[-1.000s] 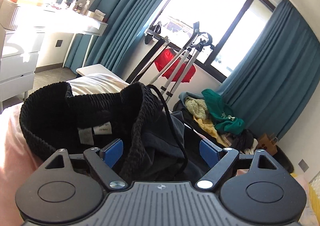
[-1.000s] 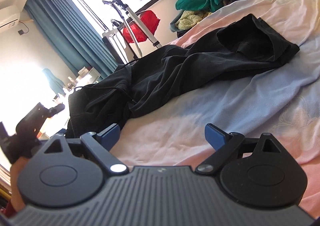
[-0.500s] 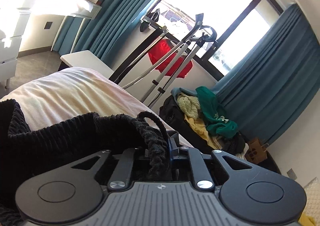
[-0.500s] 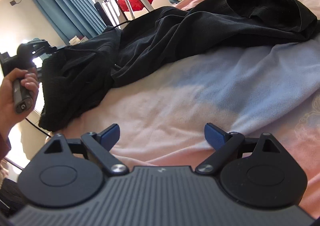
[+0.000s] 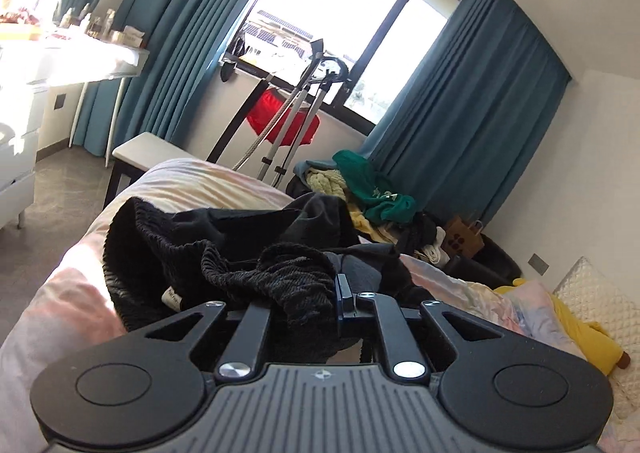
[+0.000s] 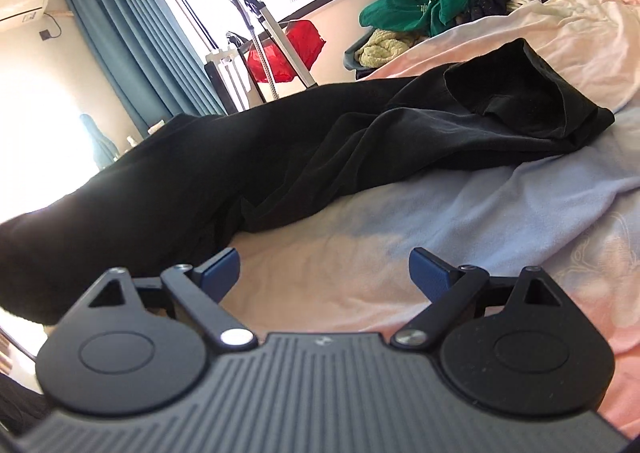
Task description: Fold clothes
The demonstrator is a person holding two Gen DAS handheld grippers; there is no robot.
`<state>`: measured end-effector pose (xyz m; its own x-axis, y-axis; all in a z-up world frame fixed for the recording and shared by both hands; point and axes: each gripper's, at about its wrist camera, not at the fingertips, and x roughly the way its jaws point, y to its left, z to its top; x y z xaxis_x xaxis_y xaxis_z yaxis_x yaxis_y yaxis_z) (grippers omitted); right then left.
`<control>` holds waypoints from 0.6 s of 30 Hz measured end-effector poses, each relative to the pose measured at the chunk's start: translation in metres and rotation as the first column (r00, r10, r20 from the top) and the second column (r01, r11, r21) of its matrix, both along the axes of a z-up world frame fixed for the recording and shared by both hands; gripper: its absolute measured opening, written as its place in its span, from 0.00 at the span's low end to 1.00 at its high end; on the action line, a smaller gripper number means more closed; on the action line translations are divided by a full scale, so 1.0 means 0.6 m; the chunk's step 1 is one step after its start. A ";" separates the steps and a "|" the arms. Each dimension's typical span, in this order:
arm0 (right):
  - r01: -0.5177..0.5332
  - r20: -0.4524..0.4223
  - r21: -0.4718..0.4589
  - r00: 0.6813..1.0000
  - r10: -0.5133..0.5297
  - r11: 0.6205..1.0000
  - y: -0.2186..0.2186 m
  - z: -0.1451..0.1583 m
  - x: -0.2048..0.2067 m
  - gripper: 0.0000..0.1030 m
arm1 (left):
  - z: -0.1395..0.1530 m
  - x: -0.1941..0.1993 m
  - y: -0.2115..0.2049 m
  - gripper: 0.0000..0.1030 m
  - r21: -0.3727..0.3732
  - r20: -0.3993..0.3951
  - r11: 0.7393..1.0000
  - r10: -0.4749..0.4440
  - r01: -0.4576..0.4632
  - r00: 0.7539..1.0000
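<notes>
- Left claw (image 5: 316,303) is clamped tight on the ribbed waistband (image 5: 280,285) of the black trousers (image 5: 248,249), its fingers drawn together with knit fabric bunched between them.
- Right claw (image 6: 324,273) hangs with its blue-tipped fingers (image 6: 430,273) spread wide, holding nothing, just above the sheet and beside the dark cloth.
- Bed (image 6: 440,213), spread with a pink and pale-blue sheet, carries the black trousers (image 6: 320,149), which lie stretched across it, one leg opening turned toward the far side.
- Teal curtains (image 5: 460,113) frame a bright window beyond the bed.
- Green and yellow clothes (image 5: 372,193) are heaped on the floor beside the bed.
- White care label (image 5: 173,297) shows inside the waistband.
</notes>
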<state>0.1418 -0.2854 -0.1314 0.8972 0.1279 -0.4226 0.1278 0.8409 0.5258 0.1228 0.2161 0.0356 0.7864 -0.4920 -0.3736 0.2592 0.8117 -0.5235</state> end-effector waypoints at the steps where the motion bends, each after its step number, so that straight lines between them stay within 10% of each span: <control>1: 0.004 0.011 0.006 1.000 -0.005 1.000 -0.001 0.007 -0.009 0.90 | -0.025 -0.016 0.027 0.12 -0.024 -0.047 0.999 0.023 -0.024 0.999; 6: 0.014 0.025 0.039 1.000 -0.015 0.999 -0.006 0.038 -0.063 0.90 | -0.124 -0.060 0.077 0.17 -0.075 -0.243 0.997 0.007 -0.026 0.970; 18: -0.022 0.040 0.016 0.999 0.022 1.000 0.009 0.052 -0.085 0.90 | -0.125 -0.073 0.034 0.41 -0.006 -0.298 1.000 0.004 -0.006 0.955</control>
<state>0.0908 -0.2800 -0.1004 0.9102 0.1541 -0.3845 0.0883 0.8347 0.5436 0.0789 0.2364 -0.0396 0.6423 -0.4919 -0.5878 0.0868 0.8086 -0.5819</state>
